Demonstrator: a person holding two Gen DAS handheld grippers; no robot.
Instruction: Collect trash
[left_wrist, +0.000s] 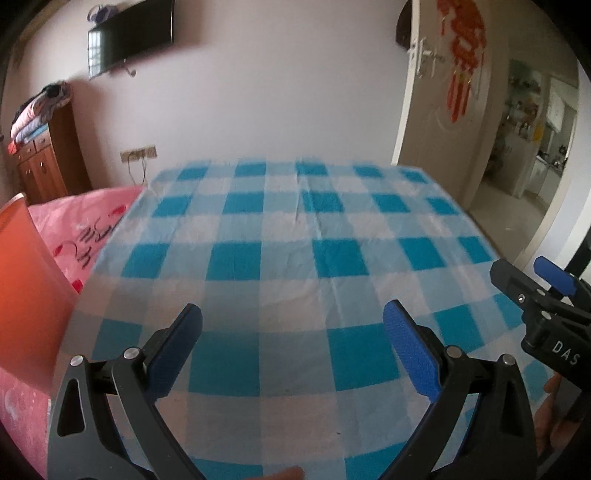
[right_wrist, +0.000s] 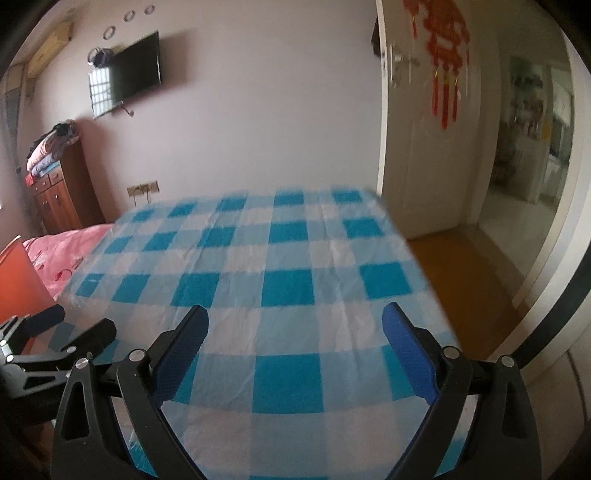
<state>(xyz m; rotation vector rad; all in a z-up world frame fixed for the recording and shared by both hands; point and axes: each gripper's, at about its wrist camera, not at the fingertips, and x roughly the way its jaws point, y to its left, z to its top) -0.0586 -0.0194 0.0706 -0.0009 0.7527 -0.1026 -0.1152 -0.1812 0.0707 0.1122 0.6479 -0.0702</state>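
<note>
A table with a blue-and-white checked cloth (left_wrist: 295, 229) fills both views (right_wrist: 258, 258). No trash shows on it. My left gripper (left_wrist: 291, 347) is open and empty above the near part of the cloth. My right gripper (right_wrist: 293, 347) is open and empty above the cloth too. The right gripper also shows at the right edge of the left wrist view (left_wrist: 532, 288), and the left gripper at the lower left of the right wrist view (right_wrist: 74, 339). An orange bin-like container (left_wrist: 26, 291) stands at the table's left side and shows in the right wrist view as well (right_wrist: 18, 280).
A bed with a pink cover (left_wrist: 85, 221) lies left of the table. A wooden cabinet (left_wrist: 48, 158) with folded bedding stands at the far left. A TV (left_wrist: 133, 37) hangs on the wall. An open door (left_wrist: 443, 110) leads right to a hallway.
</note>
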